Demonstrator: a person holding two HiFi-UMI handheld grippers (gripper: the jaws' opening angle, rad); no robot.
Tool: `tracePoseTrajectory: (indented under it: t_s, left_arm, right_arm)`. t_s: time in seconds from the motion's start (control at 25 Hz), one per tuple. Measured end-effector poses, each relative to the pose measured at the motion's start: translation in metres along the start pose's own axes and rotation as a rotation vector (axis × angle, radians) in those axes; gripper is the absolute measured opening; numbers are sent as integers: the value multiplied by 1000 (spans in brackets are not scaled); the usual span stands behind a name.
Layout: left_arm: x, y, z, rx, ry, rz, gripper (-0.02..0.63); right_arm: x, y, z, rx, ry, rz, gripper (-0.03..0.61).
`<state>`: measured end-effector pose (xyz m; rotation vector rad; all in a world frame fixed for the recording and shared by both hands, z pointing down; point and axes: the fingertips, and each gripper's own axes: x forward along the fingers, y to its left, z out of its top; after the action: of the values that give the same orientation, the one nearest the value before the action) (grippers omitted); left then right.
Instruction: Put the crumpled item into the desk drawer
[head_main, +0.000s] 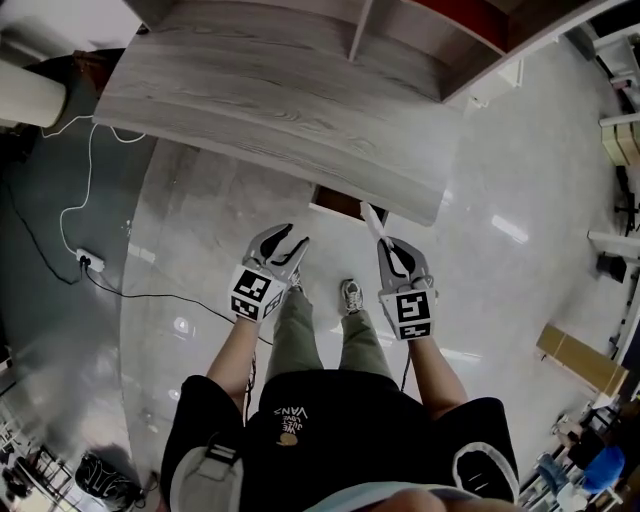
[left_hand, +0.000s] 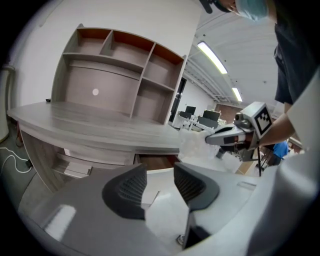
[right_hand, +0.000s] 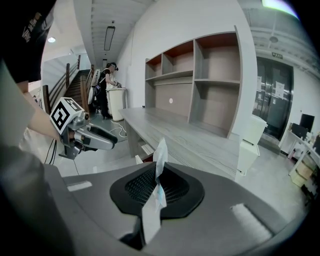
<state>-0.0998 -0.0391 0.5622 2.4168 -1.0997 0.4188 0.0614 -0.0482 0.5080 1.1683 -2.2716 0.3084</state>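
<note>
Your left gripper (left_hand: 160, 186) had its jaws apart with nothing between them. Through the gap showed pale floor and, farther off, the open desk drawer (left_hand: 157, 161).

Your right gripper (right_hand: 157, 186) had its jaws together, clamped on the crumpled item (right_hand: 151, 214). This was a thin, creased white strip, standing on edge between the pads and poking out beyond the tips.

From the head view you held both grippers out in front of you, side by side and apart, pointing at the near edge of the desk (head_main: 270, 110). The drawer stood open under that edge, just beyond the right gripper. The item was not inside it. The strip's free end reached toward the drawer front, but whether it overhung the drawer could not be told.

The desk top was bare grey wood grain, with a shelf unit (right_hand: 200, 80) along its far side. A white cable (head_main: 75, 205) ran across the floor at left to a power strip (head_main: 88, 262). A white bin (right_hand: 252, 135) stood off the desk's right end.
</note>
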Motion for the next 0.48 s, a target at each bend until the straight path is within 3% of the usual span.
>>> tracePoseTrajectory:
  t_s: [0.48]
  left_arm:
    - [50, 31, -39, 62, 102, -62, 187]
  right_arm:
    - [40, 6, -19, -76, 57, -16, 17]
